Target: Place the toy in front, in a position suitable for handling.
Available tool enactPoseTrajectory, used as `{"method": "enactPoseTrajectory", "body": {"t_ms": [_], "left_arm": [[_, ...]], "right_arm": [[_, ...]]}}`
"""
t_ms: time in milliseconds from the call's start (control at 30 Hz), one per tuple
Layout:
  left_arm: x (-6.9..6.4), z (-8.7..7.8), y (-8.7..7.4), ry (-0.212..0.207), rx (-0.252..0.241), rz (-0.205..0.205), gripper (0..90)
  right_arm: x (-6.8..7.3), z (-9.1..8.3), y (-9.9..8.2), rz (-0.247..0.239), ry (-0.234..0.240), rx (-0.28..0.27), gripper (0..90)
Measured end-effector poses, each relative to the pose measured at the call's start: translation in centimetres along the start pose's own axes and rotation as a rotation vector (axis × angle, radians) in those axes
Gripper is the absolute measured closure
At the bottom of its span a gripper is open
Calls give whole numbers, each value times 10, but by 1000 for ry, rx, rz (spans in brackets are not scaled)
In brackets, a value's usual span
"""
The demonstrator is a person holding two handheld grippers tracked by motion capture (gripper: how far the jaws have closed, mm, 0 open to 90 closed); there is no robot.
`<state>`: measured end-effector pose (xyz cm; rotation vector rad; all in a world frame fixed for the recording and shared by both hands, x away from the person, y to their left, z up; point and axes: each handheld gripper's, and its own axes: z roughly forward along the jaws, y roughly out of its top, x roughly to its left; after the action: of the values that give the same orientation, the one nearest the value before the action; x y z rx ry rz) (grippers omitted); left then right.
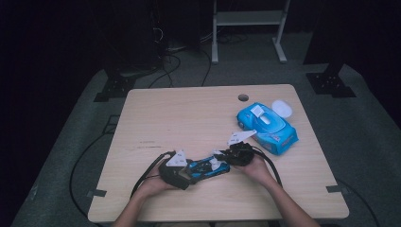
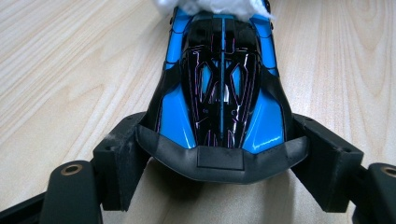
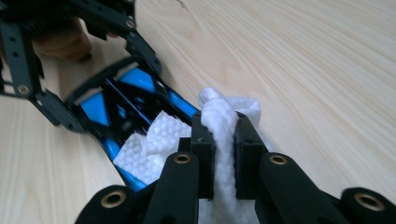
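The blue and black toy car (image 1: 206, 167) lies on the wooden surface (image 1: 189, 118) near the front edge, between the two hands, its long axis running left to right with a slight rise toward the far right. The left tongs (image 1: 189, 172) clamp the car's left end: in the left gripper view the pads press both flanks of the body just behind the black bumper, and the car (image 2: 222, 88) extends straight away from that camera. The right tongs (image 1: 223, 158) are nearly fully closed on a white wipe (image 3: 219, 126), pinching a fold of it; the loose part of the wipe drapes onto the car's right end (image 3: 135, 100), touching the bodywork. The wipe therefore sits at the end of the car farthest from the left tongs, and any stroke along the body would run down the long axis toward them. The right hand is the nearer one to the blue wipe pack (image 1: 267, 125), which lies on the far right of the surface with its lid open
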<state>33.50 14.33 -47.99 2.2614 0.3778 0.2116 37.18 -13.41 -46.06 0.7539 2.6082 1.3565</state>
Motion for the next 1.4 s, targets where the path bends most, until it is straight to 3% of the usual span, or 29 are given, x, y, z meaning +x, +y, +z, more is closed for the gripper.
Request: {"method": "enactPoseTrajectory", "body": {"t_ms": [67,133,267,333,567,667,700,767,867,1000,1200,1267,1400], "left_arm": [[0,0,0,3,1,2,242],[0,0,0,3,3,5,242],[0,0,0,3,2,2,242],[0,0,0,4,0,2,242],[-1,0,0,8,0,4,242],[-1,0,0,9,3,8,241],[-1,1,0,11,0,3,241],[-2,1,0,12,1,3,241],[-1,0,-1,10,-1,1,241],[-1,0,-1,11,-2,5,242],[-1,0,0,12,4,8,242],[-1,0,0,12,4,9,242],[-1,0,0,12,4,8,242]], "right_arm": [[-5,-10,-9,-7,-35,17,814],[-7,-14,-14,20,-38,11,814],[0,-16,-17,32,-10,-7,814],[4,-16,-17,6,9,-6,814],[6,-28,-25,16,1,24,815],[11,-26,-23,5,20,12,815],[20,-19,-17,-7,63,0,814],[28,-12,-12,-38,84,5,814],[36,-5,-7,-79,78,18,814],[26,-13,-13,-45,60,12,814],[6,-27,-27,2,-17,28,813],[1,-29,-31,24,-22,28,813],[-1,-27,-28,21,-32,27,813]]}}
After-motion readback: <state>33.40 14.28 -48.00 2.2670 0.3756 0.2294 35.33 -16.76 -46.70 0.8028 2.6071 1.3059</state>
